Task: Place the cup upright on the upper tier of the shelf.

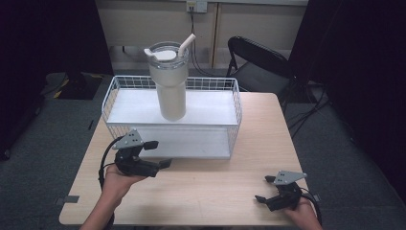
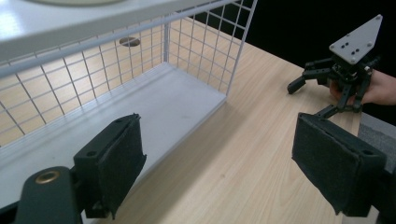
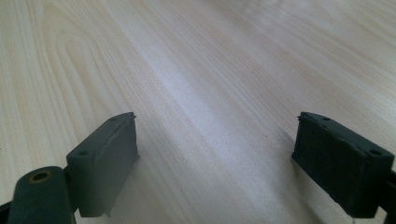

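1. Dark curtains and a folding chair [image 1: 256, 60] stand behind a pale wooden desk [image 1: 210, 187], which carries a white wire rack [image 1: 225, 103].
2. Left gripper [image 1: 160, 154] is held with its fingers [image 2: 119, 163] spread wide and nothing between them, just beside the rack's front lower edge.
3. Right gripper [image 1: 263, 189] rests low at the desk's near right corner, its fingers [image 3: 105, 158] equally wide and empty over bare wood.
4. Farther out, a cream tumbler [image 1: 171, 84] with lid and straw stands upright on the rack's upper shelf, above and beyond the left fingers and well apart from the right ones.
5. Judging by this, the work has barely begun: the tumbler is untouched, and the reach, the grasp and any move are all left.
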{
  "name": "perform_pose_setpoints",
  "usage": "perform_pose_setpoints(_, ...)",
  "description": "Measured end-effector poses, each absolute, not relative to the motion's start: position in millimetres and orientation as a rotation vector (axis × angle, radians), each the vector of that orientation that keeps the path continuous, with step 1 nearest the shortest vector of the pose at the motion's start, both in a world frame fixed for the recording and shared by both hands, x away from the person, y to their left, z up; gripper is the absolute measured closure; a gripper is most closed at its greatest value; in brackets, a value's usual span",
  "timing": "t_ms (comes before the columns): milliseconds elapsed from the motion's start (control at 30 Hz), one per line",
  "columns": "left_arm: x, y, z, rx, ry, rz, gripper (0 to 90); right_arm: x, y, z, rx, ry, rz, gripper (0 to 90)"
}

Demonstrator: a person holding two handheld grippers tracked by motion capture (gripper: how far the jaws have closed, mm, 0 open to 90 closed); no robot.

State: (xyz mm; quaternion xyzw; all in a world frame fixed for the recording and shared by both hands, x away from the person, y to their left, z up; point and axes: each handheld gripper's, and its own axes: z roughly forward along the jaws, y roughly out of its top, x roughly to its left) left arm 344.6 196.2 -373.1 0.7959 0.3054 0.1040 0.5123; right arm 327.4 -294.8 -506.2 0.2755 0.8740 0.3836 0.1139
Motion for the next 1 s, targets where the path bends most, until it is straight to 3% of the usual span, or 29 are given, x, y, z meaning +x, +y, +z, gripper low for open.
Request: perform_pose_setpoints(1000,337.2,228.4,-435.8,1.928,0.833,0.235,16.4,327.3,-294.8,-506.2,0.808,2.561,1.125,13.0)
